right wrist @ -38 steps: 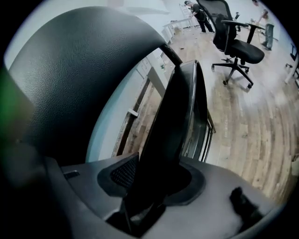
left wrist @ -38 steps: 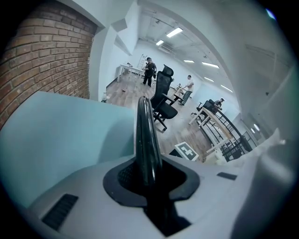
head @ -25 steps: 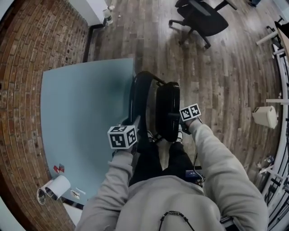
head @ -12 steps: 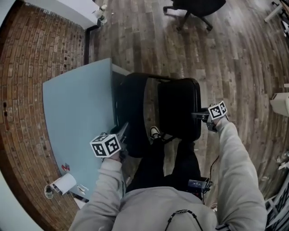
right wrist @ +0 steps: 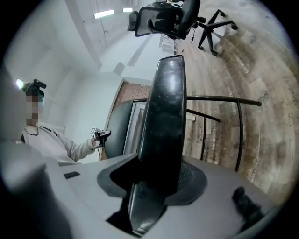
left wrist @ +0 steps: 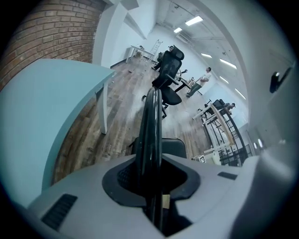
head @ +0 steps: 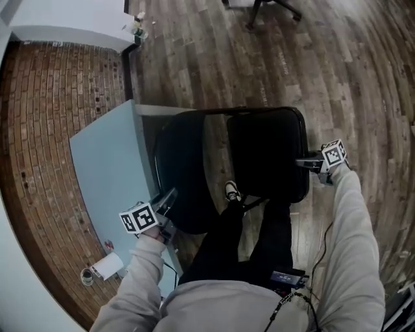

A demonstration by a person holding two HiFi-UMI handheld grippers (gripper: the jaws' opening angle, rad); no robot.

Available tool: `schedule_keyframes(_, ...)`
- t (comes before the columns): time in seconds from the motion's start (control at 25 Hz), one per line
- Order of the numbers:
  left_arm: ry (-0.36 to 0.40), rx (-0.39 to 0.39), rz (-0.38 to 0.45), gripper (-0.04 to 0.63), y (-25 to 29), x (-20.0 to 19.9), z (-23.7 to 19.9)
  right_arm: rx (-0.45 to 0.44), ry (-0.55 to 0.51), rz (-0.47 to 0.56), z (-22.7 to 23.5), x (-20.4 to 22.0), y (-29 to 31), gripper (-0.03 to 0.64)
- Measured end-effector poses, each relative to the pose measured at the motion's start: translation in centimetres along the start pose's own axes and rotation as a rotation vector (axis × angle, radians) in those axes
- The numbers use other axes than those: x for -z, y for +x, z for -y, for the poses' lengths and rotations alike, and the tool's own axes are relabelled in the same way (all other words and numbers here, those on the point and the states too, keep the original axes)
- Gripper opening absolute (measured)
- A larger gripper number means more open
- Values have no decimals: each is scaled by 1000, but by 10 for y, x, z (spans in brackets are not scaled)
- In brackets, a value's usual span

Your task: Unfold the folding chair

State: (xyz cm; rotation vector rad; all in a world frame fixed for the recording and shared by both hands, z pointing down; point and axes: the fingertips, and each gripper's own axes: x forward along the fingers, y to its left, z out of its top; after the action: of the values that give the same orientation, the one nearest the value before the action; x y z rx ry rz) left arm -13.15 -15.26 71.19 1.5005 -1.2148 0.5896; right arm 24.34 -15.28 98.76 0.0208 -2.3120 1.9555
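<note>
**Fig.** Head view, read w/ both gripper views.

**Containers:** 1 small cup-like item (head: 86,277) on the floor beside a paper roll (head: 107,266), lower left. Its contents are too small to tell.

**Counts:**
- 1 folding chair (head: 259,172), black, on the wood floor (head: 337,78) just beside the light-blue table (head: 104,162). It is partly open: backrest (head: 185,168) at left and seat (head: 272,139) at right stand apart, w/ floor showing btw. them.
- 2 grippers.
  - L hand-held gripper (head: 168,196) is clamped on the backrest's near edge. In the left gripper view that thin black edge runs up btw. its jaws.
  - R hand-held gripper (head: 303,162) is clamped on the seat's outer edge. In the right gripper view the thicker pad fills its jaws.
- 1 white shoe (head: 232,191), seen btw. backrest & seat.
- 1 office chair (head: 262,5), cut off at the top edge.
- 1 brick wall (head: 52,97), beyond the table.
</note>
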Motion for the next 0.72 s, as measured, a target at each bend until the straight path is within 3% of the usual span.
schedule_keyframes(0.16,33,19,-29,94,19,9,23,-69,31,33,36,18,-33,163)
schedule_keyframes(0.44,1,60,-62,94,61,29,41,-149,71,134,94,27,-84,167)
schedule_keyframes(0.72,35,167,-98,92,93,47,79,-201,89,233,142,35,-119,179)
